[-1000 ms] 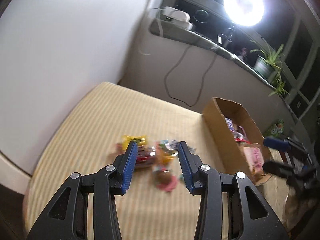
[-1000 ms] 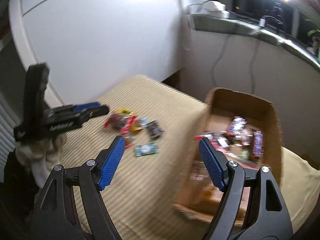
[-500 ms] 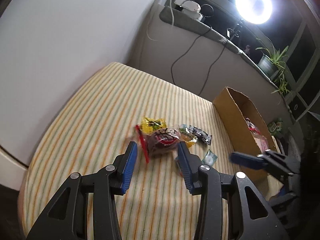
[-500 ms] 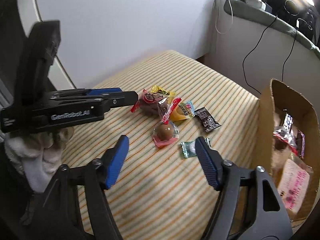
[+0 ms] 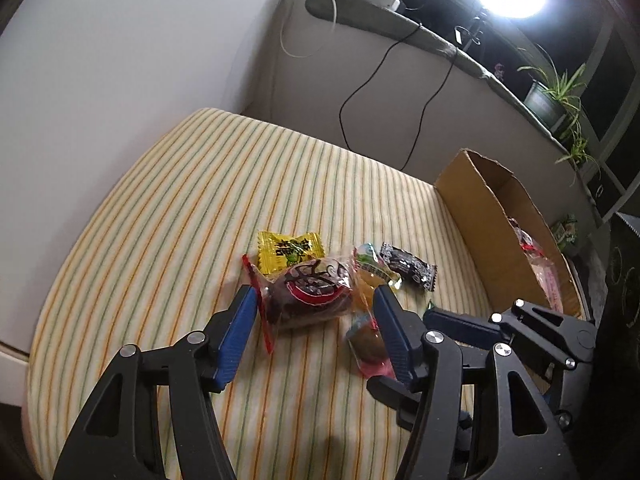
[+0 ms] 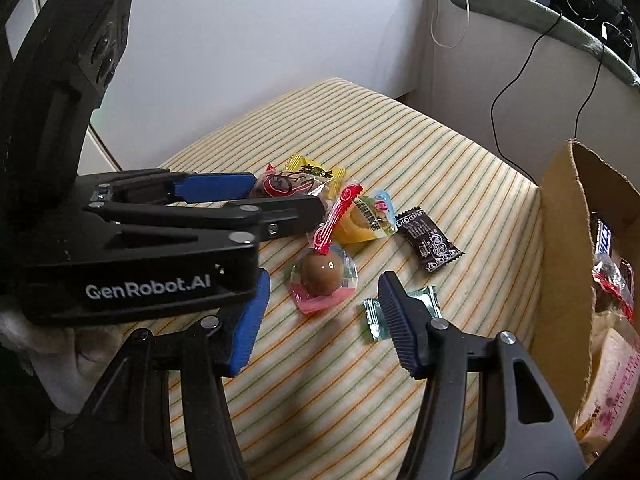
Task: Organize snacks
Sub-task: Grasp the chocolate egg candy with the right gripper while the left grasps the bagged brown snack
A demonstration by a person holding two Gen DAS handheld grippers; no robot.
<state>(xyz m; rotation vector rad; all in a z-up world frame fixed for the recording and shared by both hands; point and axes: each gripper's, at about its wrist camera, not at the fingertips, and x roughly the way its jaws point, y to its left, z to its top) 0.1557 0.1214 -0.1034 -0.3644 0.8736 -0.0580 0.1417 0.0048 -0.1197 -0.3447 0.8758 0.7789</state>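
A striped yellow, green and orange cushioned surface carries a loose cluster of wrapped snacks, and an open brown cardboard box stands at its right edge with several packets already inside, among them a clear bag with a red tie and a pale pink-printed pack.

The left gripper, black with blue ribbed pads, points down over the cluster, and its jaws are opening. A clear plastic pouch of dark fruit with a red-and-white label and red edge strip lies between the pads; neither pad presses on it as far as the left wrist view shows. Behind the pouch, touching it, lies a yellow candy wrapper with dark print. To the right of the pouch sit a yellow-green and light blue packet and, beside that, a small black wrapper with white print.

The right gripper hangs low just to the right of the left one, its jaws standing partly apart with nothing gripped. Between its pads, on the cloth, rests a clear dome-shaped cup holding a brown ball on a pink base. A small pale green foil candy lies partly hidden behind its right pad. In the right wrist view the left gripper crosses from the left, its fingers reaching over the pouch and the long red-and-white strip
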